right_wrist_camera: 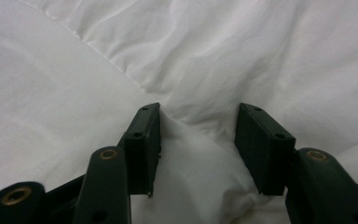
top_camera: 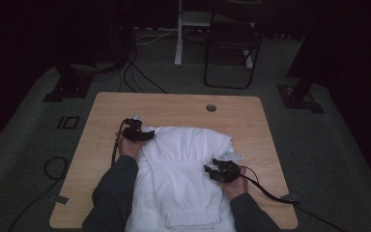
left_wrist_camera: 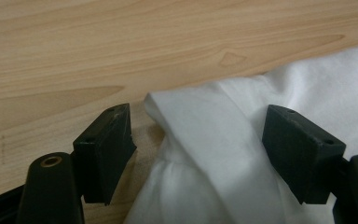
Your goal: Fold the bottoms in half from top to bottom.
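Dark room, wooden table (top_camera: 251,121), a white garment (top_camera: 183,169) spread across it.

My left tongs (left_wrist_camera: 198,140) stand spread at the garment's far left corner, a fold between the jaws but not squeezed. My right tongs (right_wrist_camera: 198,140) sit on its right side, a ridge of cloth bunched between the jaws; I cannot tell if they pinch it.

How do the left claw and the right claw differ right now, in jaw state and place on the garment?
The left claw stands wide open around the white garment's folded corner beside bare table; the right claw pinches a bunched fold amid cloth. Both have black jaws.
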